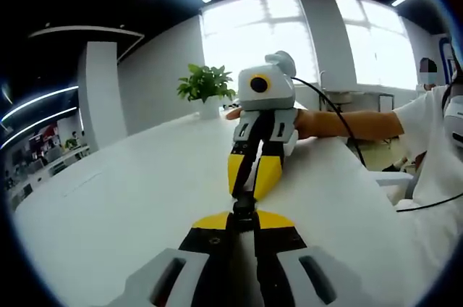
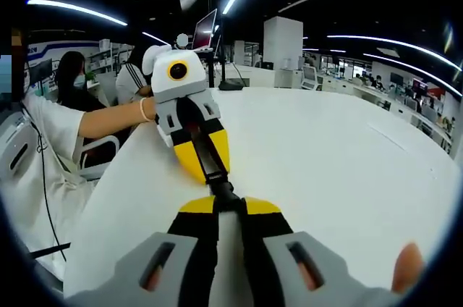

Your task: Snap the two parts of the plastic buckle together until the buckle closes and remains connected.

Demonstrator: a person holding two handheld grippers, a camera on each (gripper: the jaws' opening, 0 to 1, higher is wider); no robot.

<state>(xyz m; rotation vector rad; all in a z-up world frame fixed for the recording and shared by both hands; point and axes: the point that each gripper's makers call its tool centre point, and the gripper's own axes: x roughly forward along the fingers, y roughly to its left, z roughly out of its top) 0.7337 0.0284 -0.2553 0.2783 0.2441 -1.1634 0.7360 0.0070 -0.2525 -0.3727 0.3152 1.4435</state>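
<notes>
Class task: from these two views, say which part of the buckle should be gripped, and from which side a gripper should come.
Grip each half of the buckle by its outer end, coming in from opposite ends along its length, as the left gripper and right gripper do here. It looks narrow and long, so this should leave the joining middle free.

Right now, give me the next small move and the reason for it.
Probably press the left tool and right tool straight together a little. Each grips an end of the black buckle, the tips nearly meet in line, and whether it has latched is not visible.
</notes>
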